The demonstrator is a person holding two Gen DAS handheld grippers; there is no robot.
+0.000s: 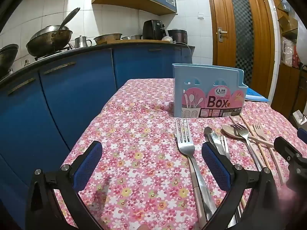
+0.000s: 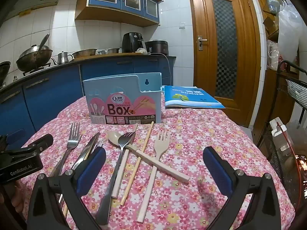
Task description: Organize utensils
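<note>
A light blue utensil box (image 1: 209, 94) with a pink "Box" label stands upright on the floral tablecloth; it also shows in the right wrist view (image 2: 122, 101). In front of it lie a steel fork (image 1: 185, 143), a knife with a small fork (image 1: 216, 143), a cream spoon (image 2: 115, 138), another steel fork (image 2: 122, 153), a chopstick (image 2: 140, 157) and a cream fork (image 2: 159, 153). My left gripper (image 1: 151, 164) is open and empty, just left of the steel fork. My right gripper (image 2: 153, 170) is open and empty above the cream utensils.
A blue booklet (image 2: 190, 97) lies behind the box on the right. Blue cabinets (image 1: 57, 103) with a counter of pans run along the left. A wooden door (image 2: 224, 44) is at the back. A wire rack (image 2: 295, 99) stands at the right table edge.
</note>
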